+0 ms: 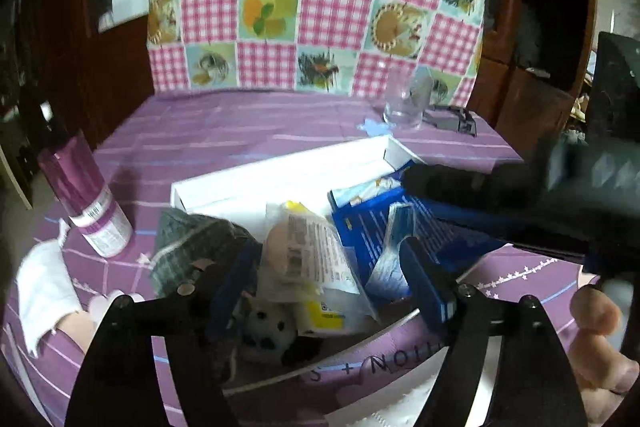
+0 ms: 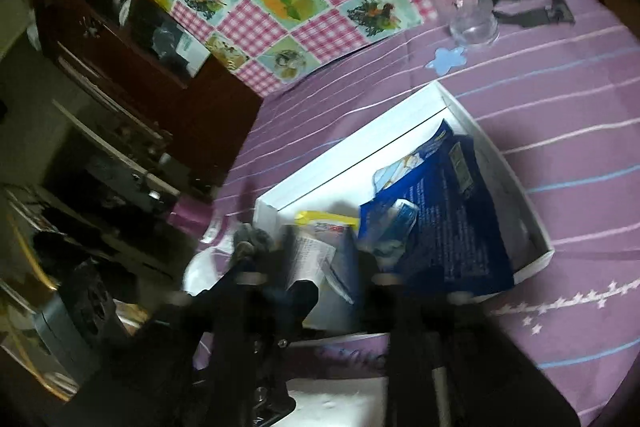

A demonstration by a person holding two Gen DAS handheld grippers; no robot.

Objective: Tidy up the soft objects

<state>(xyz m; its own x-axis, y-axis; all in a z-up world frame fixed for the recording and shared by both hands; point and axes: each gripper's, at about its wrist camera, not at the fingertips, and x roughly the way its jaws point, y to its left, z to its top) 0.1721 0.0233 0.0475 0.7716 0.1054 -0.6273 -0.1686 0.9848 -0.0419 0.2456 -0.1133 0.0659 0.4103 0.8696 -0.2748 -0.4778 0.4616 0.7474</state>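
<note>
Two grippers over box (image 1: 280,167), frame centre: left gripper (image 1: 328,267) wide around packet (image 1: 308,251); right gripper (image 2: 320,267) blurred, cannot tell. Risk: colliding tongs, snagging sock (image 1: 192,247) lower left.

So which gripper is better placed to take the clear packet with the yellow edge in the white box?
Left, probably. The left gripper is open with its fingers on either side of the packet in the box. The right gripper reaches over the blue bags, farther away.
</note>
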